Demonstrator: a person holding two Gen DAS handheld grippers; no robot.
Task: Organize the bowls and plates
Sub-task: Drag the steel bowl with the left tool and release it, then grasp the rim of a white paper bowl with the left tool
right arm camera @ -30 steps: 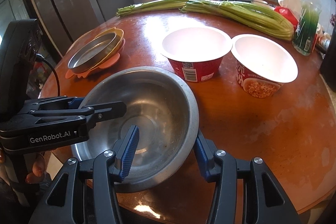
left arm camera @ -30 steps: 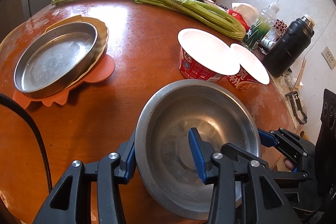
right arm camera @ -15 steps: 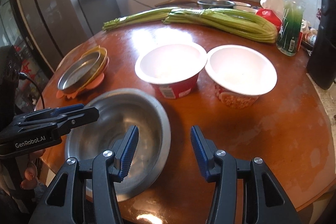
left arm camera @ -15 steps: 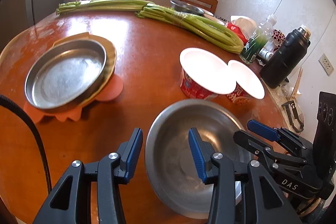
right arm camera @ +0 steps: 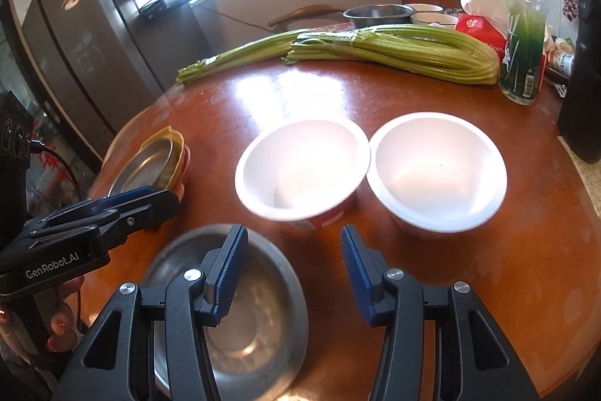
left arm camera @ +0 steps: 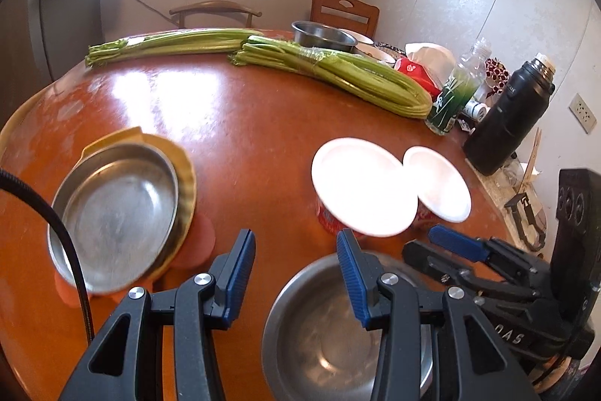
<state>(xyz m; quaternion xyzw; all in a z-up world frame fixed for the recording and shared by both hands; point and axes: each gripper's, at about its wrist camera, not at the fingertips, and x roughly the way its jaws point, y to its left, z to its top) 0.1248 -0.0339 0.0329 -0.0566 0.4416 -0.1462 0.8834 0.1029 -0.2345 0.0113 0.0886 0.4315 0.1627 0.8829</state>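
Round glossy reddish-brown wooden bench (right arm camera: pixel 432 100); on it a steel bowl (right arm camera: pixel 259 318), two white paper bowls (right arm camera: pixel 300 168), celery bundles (right arm camera: pixel 394 51), stacked plates (left arm camera: pixel 116 213).

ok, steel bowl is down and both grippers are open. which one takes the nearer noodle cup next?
Probably right. The right gripper is open with the nearer noodle cup just ahead of its fingers. The left gripper points nearer the plate stack.

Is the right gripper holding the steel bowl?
No: the right gripper is open above the table, steel bowl lying free beneath.
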